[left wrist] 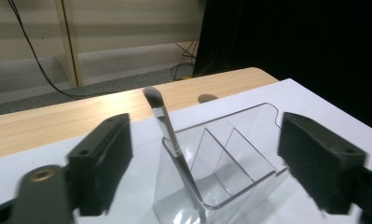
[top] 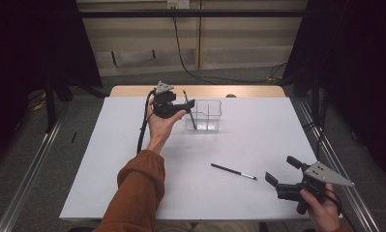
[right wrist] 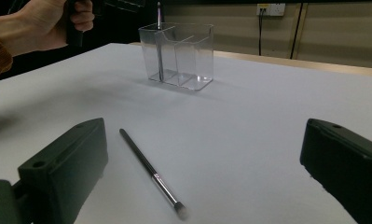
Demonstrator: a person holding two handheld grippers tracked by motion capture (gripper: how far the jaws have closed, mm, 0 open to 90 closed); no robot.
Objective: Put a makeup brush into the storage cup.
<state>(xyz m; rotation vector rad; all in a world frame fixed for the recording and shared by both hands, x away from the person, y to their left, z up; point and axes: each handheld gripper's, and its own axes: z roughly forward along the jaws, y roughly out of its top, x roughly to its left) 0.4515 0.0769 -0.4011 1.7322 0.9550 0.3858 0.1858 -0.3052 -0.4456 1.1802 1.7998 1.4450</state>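
At twelve o'clock on the white table: left gripper spread wide beside the clear box, one brush already standing inside, leaning. Down at five o'clock: right gripper spread wide too, pinching nothing, pointed at the second brush lying flat nearby. Probably halfway done. Next: reach forward, pinch the thin handle, lift, then drop into the box.

table: white top, bare wooden strip along the 12 o'clock edge | clear organizer: stands toward 12 o'clock of centre, one brush upright in it | loose brush: lies flat toward 5 o'clock
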